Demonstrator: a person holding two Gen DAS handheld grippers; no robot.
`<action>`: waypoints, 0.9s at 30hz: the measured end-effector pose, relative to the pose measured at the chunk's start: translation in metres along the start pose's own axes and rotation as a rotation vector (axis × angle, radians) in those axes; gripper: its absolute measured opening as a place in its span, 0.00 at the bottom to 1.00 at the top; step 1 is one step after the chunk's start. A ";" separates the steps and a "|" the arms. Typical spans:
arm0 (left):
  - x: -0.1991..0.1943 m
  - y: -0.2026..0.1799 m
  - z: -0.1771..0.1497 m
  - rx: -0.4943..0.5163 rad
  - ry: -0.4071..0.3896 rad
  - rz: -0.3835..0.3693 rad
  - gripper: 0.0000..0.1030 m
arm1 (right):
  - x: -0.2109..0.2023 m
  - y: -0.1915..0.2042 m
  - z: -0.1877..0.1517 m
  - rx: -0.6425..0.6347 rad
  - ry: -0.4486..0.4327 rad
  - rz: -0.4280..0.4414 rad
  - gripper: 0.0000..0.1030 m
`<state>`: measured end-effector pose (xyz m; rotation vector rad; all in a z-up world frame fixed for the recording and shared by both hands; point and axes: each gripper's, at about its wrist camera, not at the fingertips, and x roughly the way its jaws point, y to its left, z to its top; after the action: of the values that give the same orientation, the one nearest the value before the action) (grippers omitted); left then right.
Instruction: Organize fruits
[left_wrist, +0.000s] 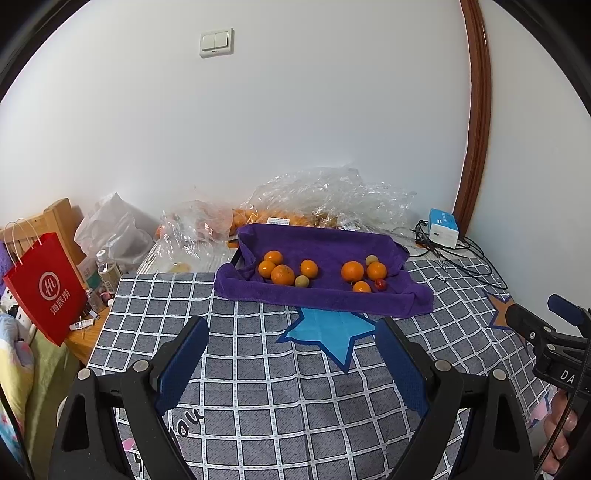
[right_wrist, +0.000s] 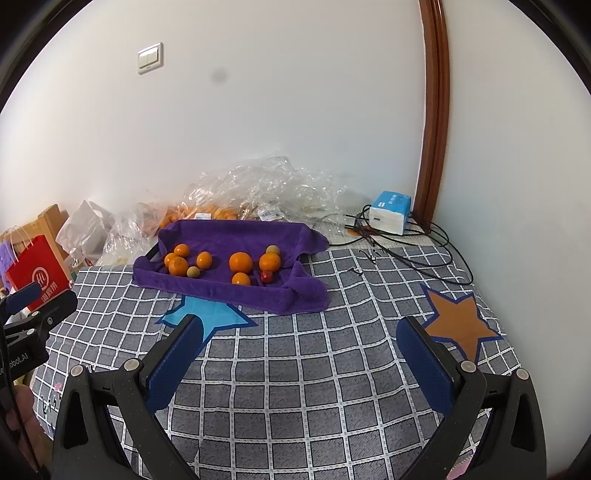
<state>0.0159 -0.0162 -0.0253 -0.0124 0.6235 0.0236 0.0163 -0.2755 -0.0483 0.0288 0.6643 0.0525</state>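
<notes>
A tray lined with a purple towel (left_wrist: 325, 240) (right_wrist: 236, 232) sits on the checked cloth by the wall. In it lie several oranges (left_wrist: 283, 274) (right_wrist: 241, 262), two small greenish-brown fruits (left_wrist: 301, 281) (right_wrist: 193, 272) and one small red fruit (left_wrist: 381, 283) (right_wrist: 265, 275). My left gripper (left_wrist: 291, 334) is open and empty, well in front of the tray. My right gripper (right_wrist: 301, 332) is open and empty, in front of the tray and to its right. Each gripper shows at the edge of the other's view.
Clear plastic bags with more oranges (left_wrist: 325, 199) (right_wrist: 258, 184) lie behind the tray. A blue-white box with black cables (left_wrist: 443, 229) (right_wrist: 389, 212) sits in the back right corner. A red paper bag (left_wrist: 44, 288) (right_wrist: 35, 273) and clutter stand at the left edge.
</notes>
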 end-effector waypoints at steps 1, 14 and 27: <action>0.000 0.000 0.000 -0.001 0.001 -0.001 0.89 | 0.000 0.000 0.000 0.001 0.000 0.001 1.00; 0.001 -0.001 0.000 -0.003 0.003 0.000 0.89 | 0.001 0.000 -0.001 -0.005 -0.002 -0.002 1.00; 0.000 -0.001 0.000 -0.005 0.001 -0.003 0.89 | 0.000 -0.001 -0.002 -0.006 -0.002 -0.001 1.00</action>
<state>0.0165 -0.0175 -0.0252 -0.0184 0.6247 0.0225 0.0153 -0.2762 -0.0497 0.0231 0.6625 0.0532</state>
